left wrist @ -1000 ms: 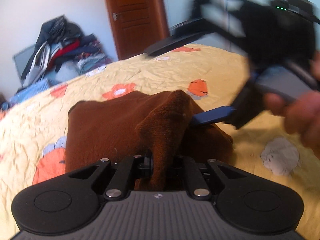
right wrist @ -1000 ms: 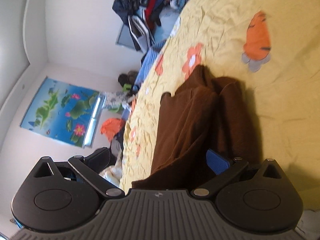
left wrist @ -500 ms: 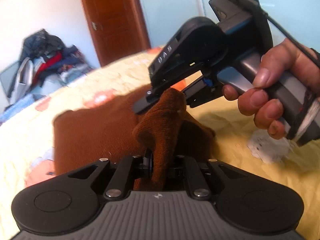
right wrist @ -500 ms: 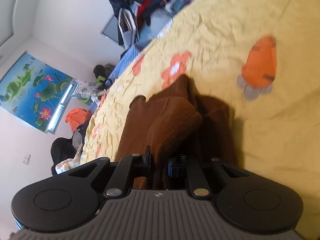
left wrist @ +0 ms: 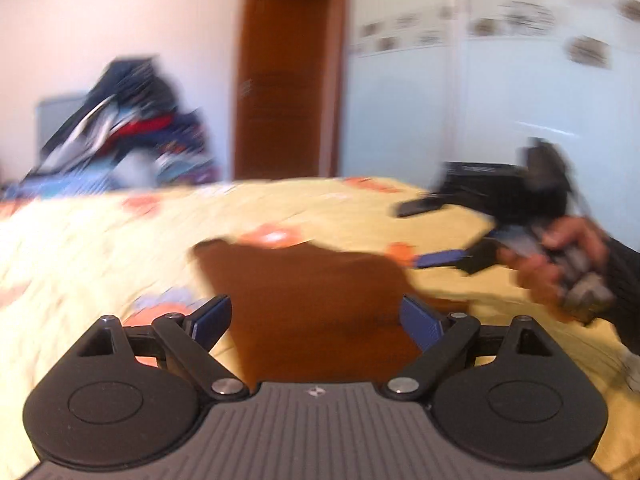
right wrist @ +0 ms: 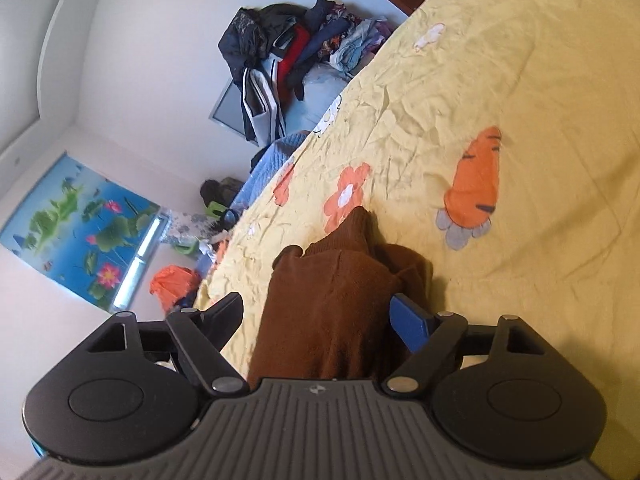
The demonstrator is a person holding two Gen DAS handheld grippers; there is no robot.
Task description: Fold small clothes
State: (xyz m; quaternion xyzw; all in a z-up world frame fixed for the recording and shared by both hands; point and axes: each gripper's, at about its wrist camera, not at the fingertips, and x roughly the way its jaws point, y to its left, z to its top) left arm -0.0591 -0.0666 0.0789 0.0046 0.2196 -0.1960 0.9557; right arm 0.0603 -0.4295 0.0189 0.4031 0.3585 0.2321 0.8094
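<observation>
A brown knitted garment [left wrist: 312, 292] lies folded on the yellow bed sheet [left wrist: 100, 240]. My left gripper [left wrist: 316, 320] is just in front of its near edge, jaws opening wide, blue pads [left wrist: 212, 318] clear of the cloth. The left wrist view is blurred. My right gripper [left wrist: 430, 234] hangs at the garment's right side, held by a hand [left wrist: 560, 264]. In the right wrist view the right gripper [right wrist: 318, 320] is also opening; the garment [right wrist: 336, 300] lies between and below its fingers [right wrist: 408, 324], and neither pad presses on it.
A heap of mixed clothes [right wrist: 296, 52] sits past the bed's far end. A brown door [left wrist: 288, 80] and pale wardrobe doors [left wrist: 480, 112] stand behind. A lotus picture [right wrist: 80, 224] hangs on the wall, with clutter [right wrist: 180, 280] on the floor below.
Both grippers were shut on a raised fold of the brown garment; both have let go and opened. The fold has dropped flat, and the left gripper has pulled back from it.
</observation>
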